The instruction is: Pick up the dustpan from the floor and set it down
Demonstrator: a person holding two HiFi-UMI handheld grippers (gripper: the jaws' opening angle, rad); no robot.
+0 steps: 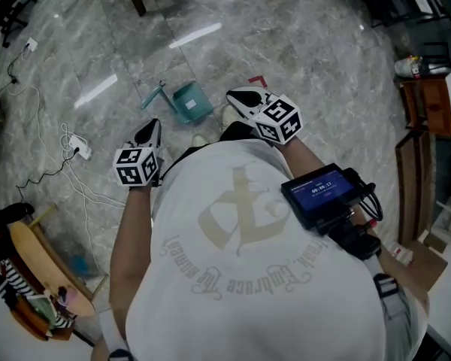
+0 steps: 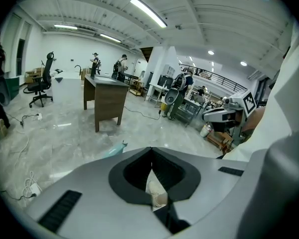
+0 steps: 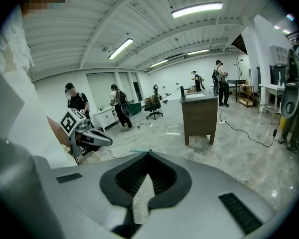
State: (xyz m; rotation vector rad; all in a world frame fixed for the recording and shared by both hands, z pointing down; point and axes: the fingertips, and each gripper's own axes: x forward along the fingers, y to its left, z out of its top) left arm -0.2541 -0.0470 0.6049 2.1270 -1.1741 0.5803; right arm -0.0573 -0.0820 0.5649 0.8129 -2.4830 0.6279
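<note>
Teal plastic dustpan lies flat on the grey marbled floor, its handle reaching toward the left of the head view; neither gripper touches it. Left gripper hangs on the near side of the dustpan and to its left, clearly apart from it. Its own view shows the jaws pressed together at the tips with nothing pinched; only a pale shoe shows through the gap behind them, and a sliver of the dustpan's handle shows just past the gripper body. Right gripper is held near the dustpan on its right, above the floor. In its own view the jaws likewise meet at the tips and grip nothing. Each gripper is seen from the other's camera, held level with its partner. A red corner mark sits on the floor beyond the dustpan and to its right. A white power strip with trailing cables lies well to the dustpan's left. A brown wooden desk stands beyond the dustpan. A black screen unit is mounted on the person's white shirt, on the near side of the dustpan. Several people stand far beyond the dustpan, in the room's background.
</note>
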